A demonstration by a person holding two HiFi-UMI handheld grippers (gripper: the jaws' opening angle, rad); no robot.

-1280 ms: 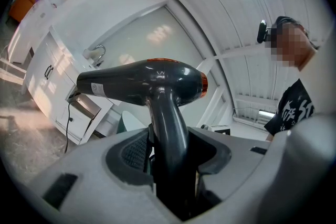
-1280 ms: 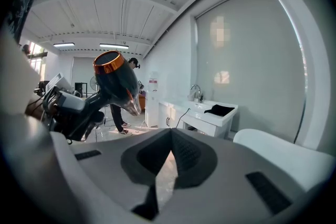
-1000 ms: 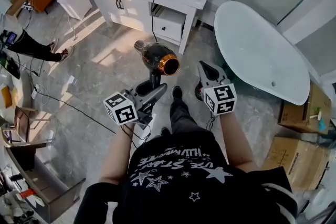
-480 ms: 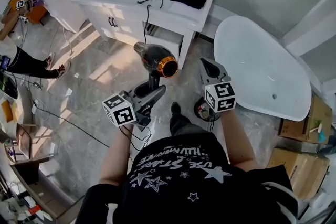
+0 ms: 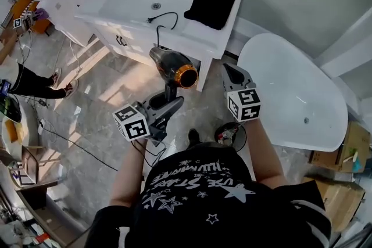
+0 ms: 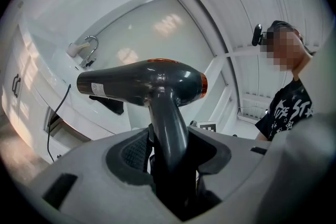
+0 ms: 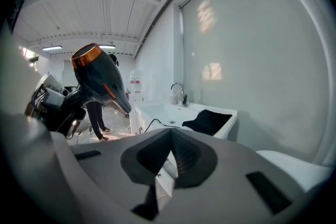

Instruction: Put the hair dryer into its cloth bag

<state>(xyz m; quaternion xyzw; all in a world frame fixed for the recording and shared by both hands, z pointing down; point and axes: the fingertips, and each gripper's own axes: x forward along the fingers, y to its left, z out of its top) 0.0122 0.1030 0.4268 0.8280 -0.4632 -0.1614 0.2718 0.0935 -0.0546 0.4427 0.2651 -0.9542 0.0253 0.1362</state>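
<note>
Grey hair dryer (image 6: 142, 81), label (image 6: 98, 88) illegible, in left hand-held gripper (image 5: 170, 104).

White lettering and stars across the T-shirt (image 5: 197, 180), upside down, not legible. Small label (image 6: 98, 89) on hair dryer (image 6: 157, 78), unreadable too.

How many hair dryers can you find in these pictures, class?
1. The hair dryer is held by its handle in the left gripper, in the air before the white vanity; none other shows.

the white sink counter (image 5: 189, 35) has a black cloth bag (image 5: 210, 4) lying at its right end and a black cord (image 5: 167, 13) by the basin.
</note>
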